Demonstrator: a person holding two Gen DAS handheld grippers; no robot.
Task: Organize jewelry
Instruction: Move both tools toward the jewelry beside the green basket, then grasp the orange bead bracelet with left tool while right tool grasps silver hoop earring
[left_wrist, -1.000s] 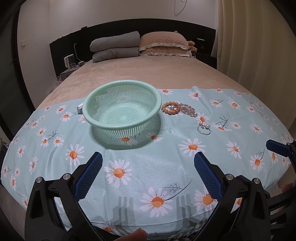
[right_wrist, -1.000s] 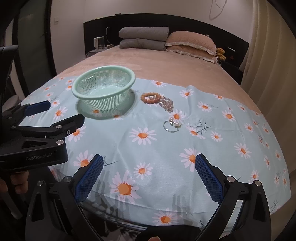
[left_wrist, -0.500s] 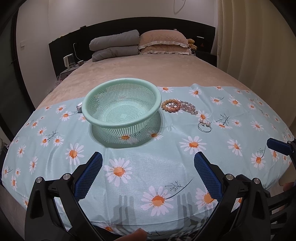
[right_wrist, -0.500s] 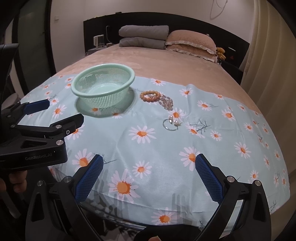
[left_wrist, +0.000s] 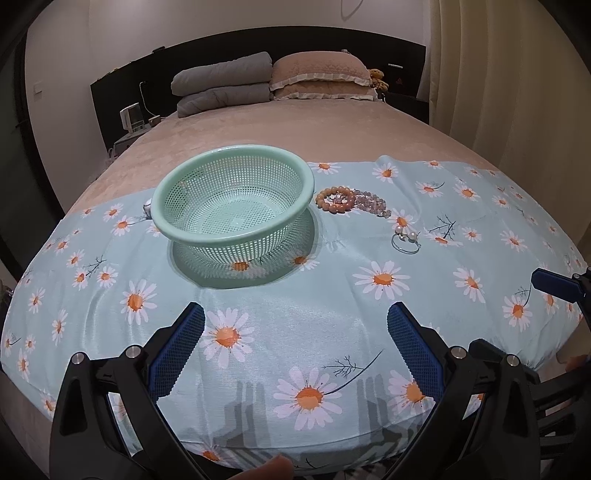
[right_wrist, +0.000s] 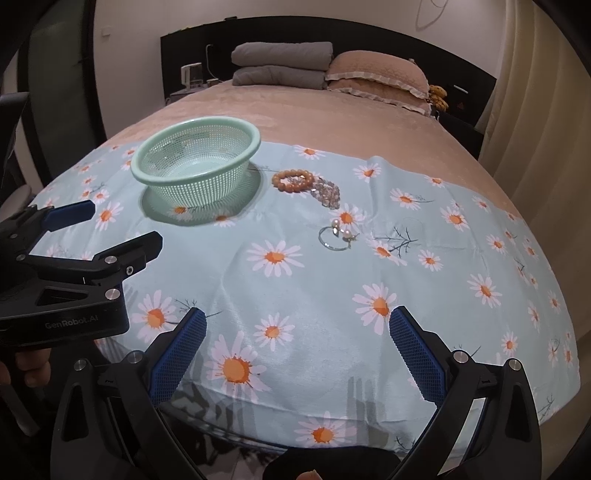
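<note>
A mint green perforated basket (left_wrist: 232, 206) (right_wrist: 195, 166) stands empty on the daisy cloth (left_wrist: 295, 302). Right of it lie an orange bead bracelet (left_wrist: 334, 199) (right_wrist: 292, 180), a pale pinkish bead bracelet (left_wrist: 371, 204) (right_wrist: 327, 194) touching it, and a thin silver bangle with pearls (left_wrist: 406, 242) (right_wrist: 337, 237) nearer to me. My left gripper (left_wrist: 295, 350) is open and empty, in front of the basket. My right gripper (right_wrist: 297, 354) is open and empty, well short of the bangle. The left gripper also shows in the right wrist view (right_wrist: 107, 232).
The cloth covers the foot of a beige bed (left_wrist: 295, 129). Grey and beige pillows (left_wrist: 266, 81) lie at the headboard. A curtain (left_wrist: 517, 92) hangs on the right. A small pale object (left_wrist: 147, 208) peeks out behind the basket's left side.
Both grippers have drifted slightly; the views have shifted a little and the basket and jewelry sit slightly higher in frame. Nothing was grasped or moved.
</note>
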